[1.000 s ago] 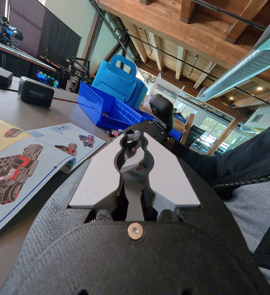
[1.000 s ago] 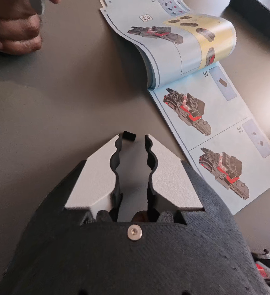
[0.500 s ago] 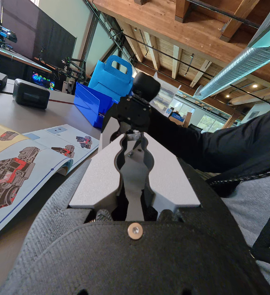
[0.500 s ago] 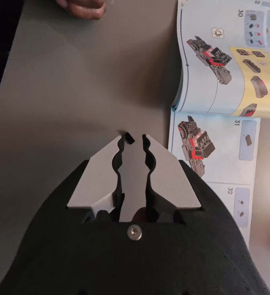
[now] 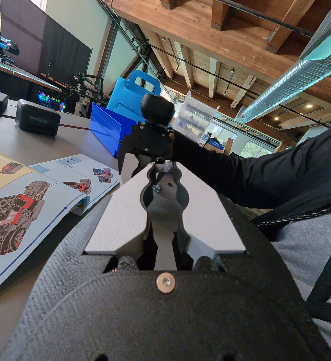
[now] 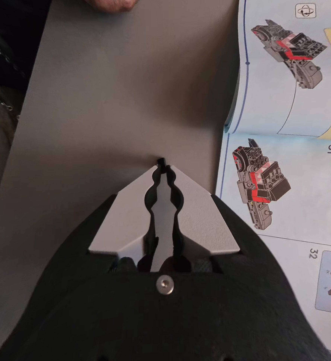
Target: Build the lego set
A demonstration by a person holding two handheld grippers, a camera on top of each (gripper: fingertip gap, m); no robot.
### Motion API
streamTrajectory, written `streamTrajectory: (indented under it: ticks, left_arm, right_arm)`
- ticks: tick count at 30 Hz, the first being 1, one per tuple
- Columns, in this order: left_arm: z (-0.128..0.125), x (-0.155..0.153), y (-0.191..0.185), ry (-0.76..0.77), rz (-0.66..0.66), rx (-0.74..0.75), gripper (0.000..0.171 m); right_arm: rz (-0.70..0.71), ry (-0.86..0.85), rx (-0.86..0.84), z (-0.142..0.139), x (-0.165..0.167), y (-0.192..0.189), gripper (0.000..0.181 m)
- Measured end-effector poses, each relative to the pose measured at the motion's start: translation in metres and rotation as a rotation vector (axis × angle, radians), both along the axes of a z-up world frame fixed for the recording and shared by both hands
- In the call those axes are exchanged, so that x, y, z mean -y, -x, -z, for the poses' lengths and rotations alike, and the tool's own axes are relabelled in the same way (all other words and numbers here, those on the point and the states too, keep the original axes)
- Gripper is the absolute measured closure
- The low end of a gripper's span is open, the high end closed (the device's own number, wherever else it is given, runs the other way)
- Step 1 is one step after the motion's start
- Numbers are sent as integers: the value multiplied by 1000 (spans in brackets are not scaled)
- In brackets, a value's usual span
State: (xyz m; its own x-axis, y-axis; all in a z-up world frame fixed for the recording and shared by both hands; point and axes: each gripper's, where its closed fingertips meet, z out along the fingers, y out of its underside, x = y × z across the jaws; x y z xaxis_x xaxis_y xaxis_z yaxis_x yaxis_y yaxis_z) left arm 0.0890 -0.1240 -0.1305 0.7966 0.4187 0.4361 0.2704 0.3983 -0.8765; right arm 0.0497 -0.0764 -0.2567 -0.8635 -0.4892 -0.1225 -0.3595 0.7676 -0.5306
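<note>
My left gripper is shut on a small light grey lego plate with studs, held just above the grey table. The right gripper's black body stands right behind that plate, pointing down at the table. In the right wrist view, my right gripper is shut on a tiny black lego piece at its fingertips, over the grey table. The open instruction booklet lies to its right and also shows in the left wrist view.
A blue parts bin and a blue bag stand behind the right gripper. Two black boxes sit at the far left. A small dark piece lies on the table. A hand rests at the table's far edge. My hands' fingertips stand some 15 cm from each other.
My right gripper has closed on the black piece, which lay loose at its open tips before. It has swung in front of the left gripper. The left gripper keeps its grey plate.
</note>
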Motion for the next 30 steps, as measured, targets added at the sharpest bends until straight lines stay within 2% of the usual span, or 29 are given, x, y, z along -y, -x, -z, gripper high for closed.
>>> streamTrajectory:
  ticks: [4, 9, 15, 21, 25, 30]
  left_arm:
    - [0, 0, 0, 1, -2, 0, 155]
    - [1, 0, 1, 5, -5, 1, 155]
    - [1, -3, -1, 15, 1, -4, 155]
    - [-1, -9, -6, 46, 21, -46, 155]
    - [-1, -14, -6, 102, -2, -93, 155]
    - [-1, -18, -7, 151, -29, -148, 155]
  right_arm:
    - [28, 32, 29, -5, -1, -2, 178]
    - [83, 105, 46, -23, -1, 6, 178]
    - [137, 293, 123, -89, 12, 7, 178]
    - [98, 351, 224, -144, 23, -20, 178]
    - [55, 325, 259, -154, 32, -43, 178]
    - [32, 254, 236, -146, 38, -53, 178]
